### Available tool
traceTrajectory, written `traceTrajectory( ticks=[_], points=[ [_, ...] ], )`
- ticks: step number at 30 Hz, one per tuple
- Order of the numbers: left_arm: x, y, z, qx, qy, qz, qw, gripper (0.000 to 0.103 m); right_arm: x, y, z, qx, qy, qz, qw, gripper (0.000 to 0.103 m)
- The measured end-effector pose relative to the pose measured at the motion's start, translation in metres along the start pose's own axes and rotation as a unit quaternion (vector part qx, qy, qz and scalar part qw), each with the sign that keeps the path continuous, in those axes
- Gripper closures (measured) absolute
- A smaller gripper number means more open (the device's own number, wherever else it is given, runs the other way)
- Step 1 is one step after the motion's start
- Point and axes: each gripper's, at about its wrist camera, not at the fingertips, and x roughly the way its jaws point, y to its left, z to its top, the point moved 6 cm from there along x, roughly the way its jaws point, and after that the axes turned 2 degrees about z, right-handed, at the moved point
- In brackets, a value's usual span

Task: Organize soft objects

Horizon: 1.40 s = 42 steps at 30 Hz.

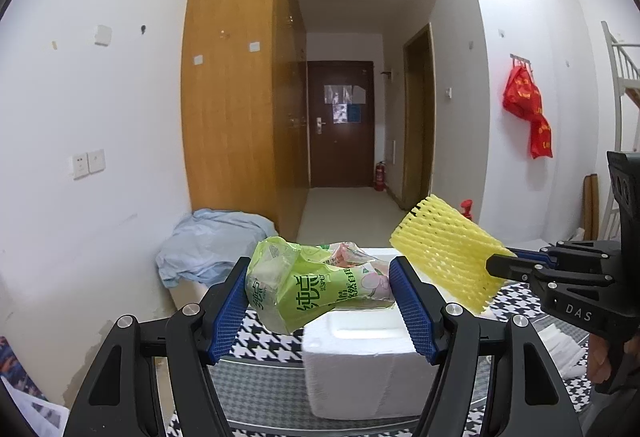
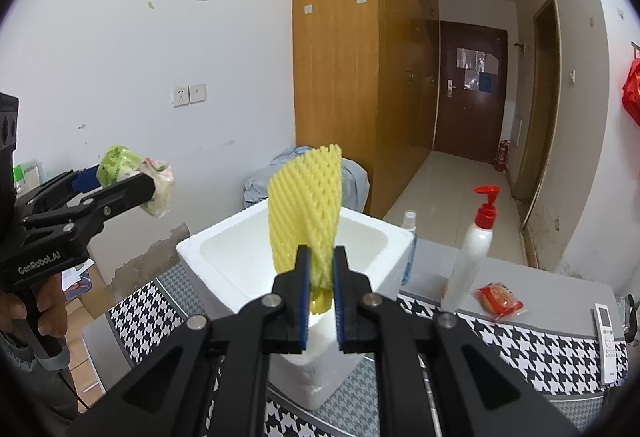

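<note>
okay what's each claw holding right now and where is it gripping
Left claw: the green plastic bag, squeezed across its middle. Right claw: the yellow foam net, pinched at its lower end.

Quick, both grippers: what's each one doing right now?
Left gripper: closed on the green bag, held in the air.
Right gripper: shut on the yellow foam net, over the foam box.

Left tool (image 1: 320, 301) clamps green packet (image 1: 316, 287) above white foam box (image 1: 356, 369).
</note>
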Motion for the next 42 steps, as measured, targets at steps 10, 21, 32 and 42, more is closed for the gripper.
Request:
traceTrajectory(
  ticks=[10,21,32,42],
  points=[
    [-0.002,0.022,-0.006,-0.013,-0.001,0.012,0.9998,0.033,0.021,0.009,0.004,-0.007,0.014,0.001,1.0,0.09],
    [0.004,0.031,-0.01,-0.028,0.007,0.017,0.9994,0.033,0.038,0.009,0.001,-0.002,0.034,0.001,0.999,0.09],
    [0.004,0.033,-0.013,-0.037,0.008,0.016,0.9991,0.033,0.025,0.007,0.005,0.004,0.012,-0.003,1.0,0.019],
    [0.008,0.028,-0.012,-0.032,0.01,0.0,0.9994,0.033,0.017,0.004,0.002,0.003,0.012,-0.009,1.0,0.019]
  ],
)
